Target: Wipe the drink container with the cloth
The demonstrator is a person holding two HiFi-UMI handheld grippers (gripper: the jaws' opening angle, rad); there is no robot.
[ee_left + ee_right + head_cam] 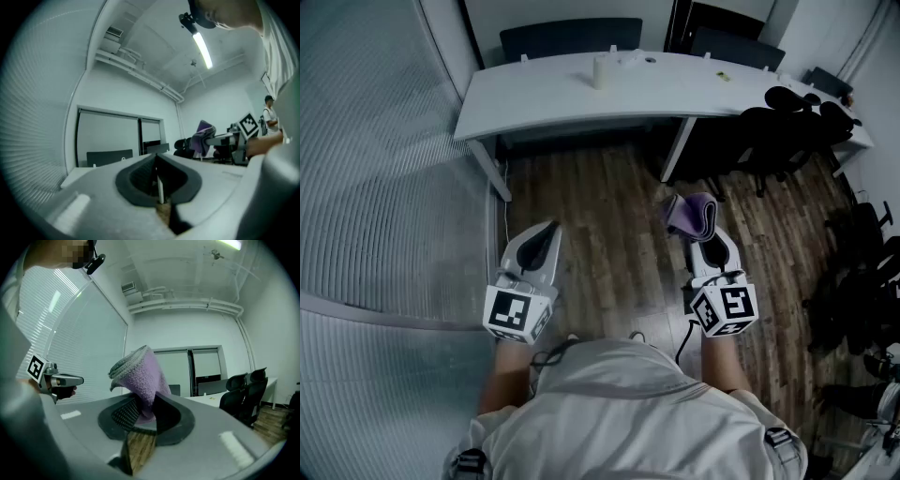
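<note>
The drink container [600, 72], a pale upright cylinder, stands on the white table [544, 98] far ahead of both grippers. A purple cloth [693, 215] is folded and sticks up from my right gripper [705, 238], which is shut on it; in the right gripper view the cloth [140, 376] is pinched between the jaws of that gripper [146, 411]. My left gripper [549, 228] is shut with nothing in it, and its jaws meet in the left gripper view [156, 165]. Both grippers hang over the wooden floor, well short of the table.
Black office chairs [787, 127] crowd the right side of the table and the right wall. Small items [724, 77] lie on the tabletop. A glass wall with blinds [384, 187] runs along the left. Dark chairs [572, 37] stand behind the table.
</note>
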